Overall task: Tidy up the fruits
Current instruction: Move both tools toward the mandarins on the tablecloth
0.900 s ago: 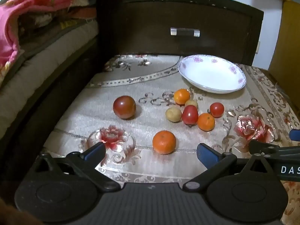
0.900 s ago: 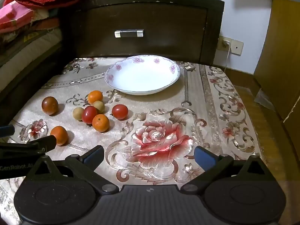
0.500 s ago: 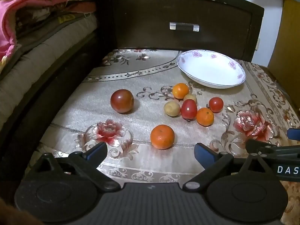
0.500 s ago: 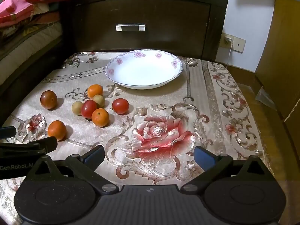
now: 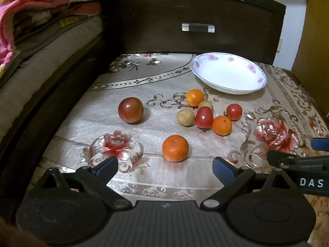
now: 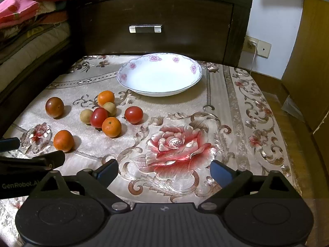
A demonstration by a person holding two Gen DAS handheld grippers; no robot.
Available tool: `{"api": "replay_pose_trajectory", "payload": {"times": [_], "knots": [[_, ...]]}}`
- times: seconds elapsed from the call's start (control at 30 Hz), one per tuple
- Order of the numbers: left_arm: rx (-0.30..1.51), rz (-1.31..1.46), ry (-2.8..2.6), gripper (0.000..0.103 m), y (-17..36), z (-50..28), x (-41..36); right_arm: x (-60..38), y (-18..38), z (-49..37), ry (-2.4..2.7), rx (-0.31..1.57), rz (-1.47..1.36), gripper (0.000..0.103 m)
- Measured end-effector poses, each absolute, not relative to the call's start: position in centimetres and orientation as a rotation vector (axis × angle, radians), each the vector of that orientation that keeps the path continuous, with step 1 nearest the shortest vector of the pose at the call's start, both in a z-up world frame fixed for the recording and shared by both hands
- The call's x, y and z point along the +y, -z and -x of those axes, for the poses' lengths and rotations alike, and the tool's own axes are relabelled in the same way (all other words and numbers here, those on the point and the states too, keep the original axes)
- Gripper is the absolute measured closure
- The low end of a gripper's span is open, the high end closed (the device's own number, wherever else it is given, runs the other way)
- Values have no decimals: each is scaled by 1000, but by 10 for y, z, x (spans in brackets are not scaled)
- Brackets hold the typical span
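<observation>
Several fruits lie on the floral tablecloth (image 5: 144, 127). A lone orange mandarin (image 5: 175, 148) sits just ahead of my open, empty left gripper (image 5: 164, 167). A dark red tomato (image 5: 130, 110) lies further left. A cluster holds a red tomato (image 5: 204, 117), two mandarins (image 5: 222, 125), two pale brown fruits (image 5: 185, 117) and a small red tomato (image 5: 234, 111). An empty white floral plate (image 5: 228, 73) stands behind them. My right gripper (image 6: 163, 171) is open and empty over the large rose pattern, with the cluster (image 6: 111, 126) ahead on the left and the plate (image 6: 159, 75) straight ahead.
A dark wooden drawer front (image 6: 160, 26) with a metal handle rises behind the table. A bed with folded blankets (image 5: 30, 26) lies to the left. A wooden cabinet (image 6: 312, 51) and a wall socket (image 6: 257, 46) are at the right.
Both grippers have moved slightly forward and down toward the table, so the fruits and plate look a little nearer. Both stay open and empty. No fruit has moved.
</observation>
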State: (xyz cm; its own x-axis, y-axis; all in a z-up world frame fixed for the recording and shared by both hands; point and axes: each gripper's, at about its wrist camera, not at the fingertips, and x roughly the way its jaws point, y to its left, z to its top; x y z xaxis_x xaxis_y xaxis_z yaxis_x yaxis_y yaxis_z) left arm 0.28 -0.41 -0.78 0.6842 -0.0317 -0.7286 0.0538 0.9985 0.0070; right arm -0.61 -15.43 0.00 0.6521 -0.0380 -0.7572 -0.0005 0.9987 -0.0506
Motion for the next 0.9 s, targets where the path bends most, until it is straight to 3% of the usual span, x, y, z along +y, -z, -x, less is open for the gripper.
{"api": "replay_pose_trajectory", "payload": {"times": [0.9], "knots": [[813, -43, 66, 0, 15, -8, -1, -153, 5, 0, -6, 889, 33, 20]]}}
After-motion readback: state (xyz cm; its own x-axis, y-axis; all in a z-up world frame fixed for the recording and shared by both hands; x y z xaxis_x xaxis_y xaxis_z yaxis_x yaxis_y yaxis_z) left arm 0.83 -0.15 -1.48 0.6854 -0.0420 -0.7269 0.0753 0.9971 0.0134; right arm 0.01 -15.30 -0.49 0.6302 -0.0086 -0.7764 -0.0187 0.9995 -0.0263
